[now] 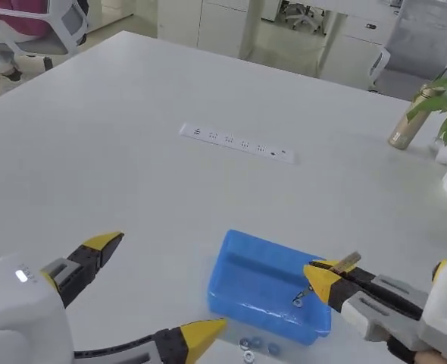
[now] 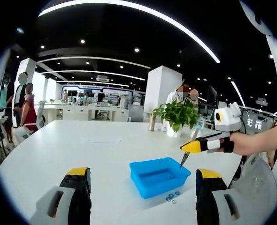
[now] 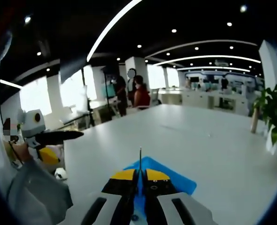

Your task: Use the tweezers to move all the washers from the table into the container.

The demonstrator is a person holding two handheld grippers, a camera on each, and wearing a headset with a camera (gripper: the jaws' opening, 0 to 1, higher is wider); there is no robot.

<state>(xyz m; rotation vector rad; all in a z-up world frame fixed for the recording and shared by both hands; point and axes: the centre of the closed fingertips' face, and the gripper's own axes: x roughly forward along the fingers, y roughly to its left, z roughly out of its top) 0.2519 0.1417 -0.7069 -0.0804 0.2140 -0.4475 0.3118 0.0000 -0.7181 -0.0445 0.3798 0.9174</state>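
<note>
As right tongs (image 1: 323, 279) clench tweezers (image 1: 305, 293), tweezer tip dips into blue container (image 1: 257, 267) just ahead of and below those tongs; whether it carries washer, cannot tell. Left tongs (image 1: 155, 287) released, jaws spread wide, grasping nothing. Cluster of washers (image 1: 251, 349) on counter (image 1: 132, 114), just outside container wall, between the 2 tongs.

The container (image 1: 263, 312) is blue, the table (image 1: 132, 174) white, the plant (image 1: 445, 106) green. The left gripper (image 1: 159, 284) and right gripper (image 1: 319, 275) have yellow tips.
</note>
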